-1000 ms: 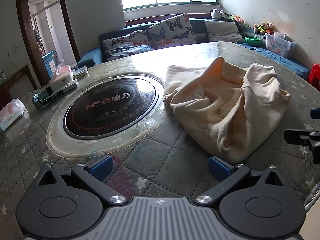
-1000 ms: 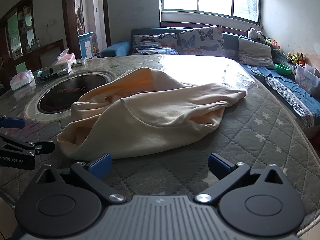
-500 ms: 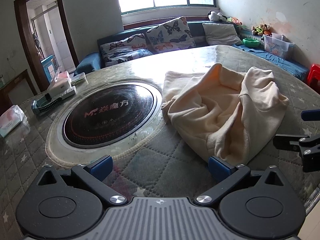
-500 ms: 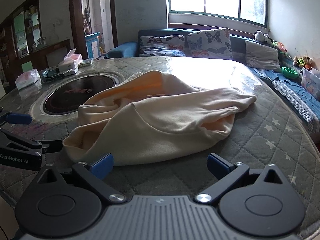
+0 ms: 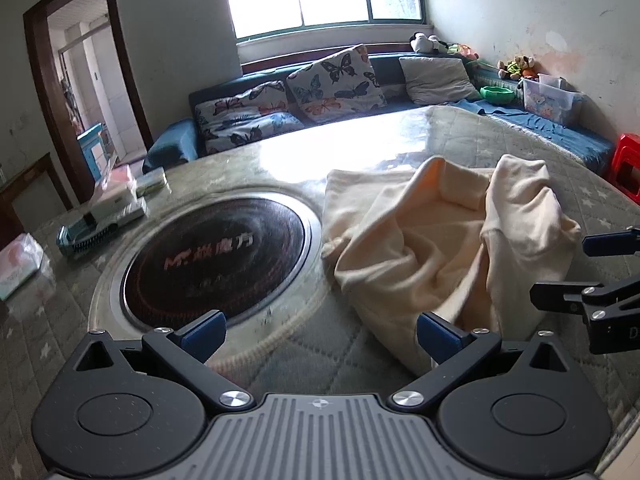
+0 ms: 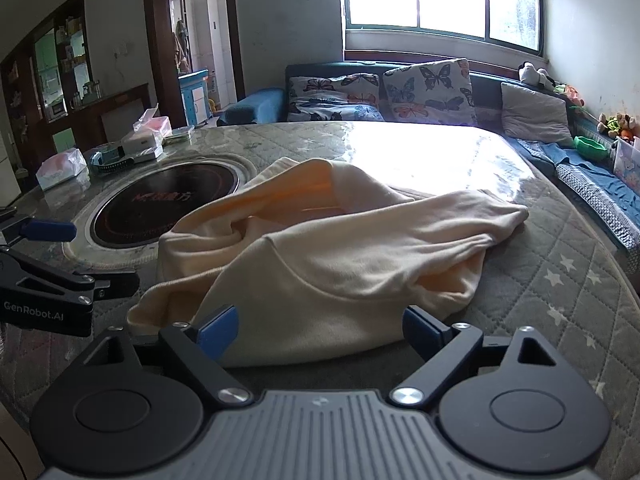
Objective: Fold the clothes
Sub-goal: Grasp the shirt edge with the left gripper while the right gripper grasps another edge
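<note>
Two tongs close in on the crumpled garment

Both pairs have come nearer since a second ago. The right tongs (image 6: 320,330) have just been narrowing, yet stay spread, their blue pads straddling the near hem of the cream garment (image 6: 340,256) without pinching it. The left tongs (image 5: 320,330) hang spread and empty, one finger just beside the cloth's near corner. The garment lies bunched on the quilted desk (image 6: 560,280), unfolded, so I judge a first grasp is close. The round inset cooktop (image 5: 212,256) touches the cloth's far side; a tissue pack (image 5: 18,264) and boxes (image 5: 120,200) sit well apart.
</note>
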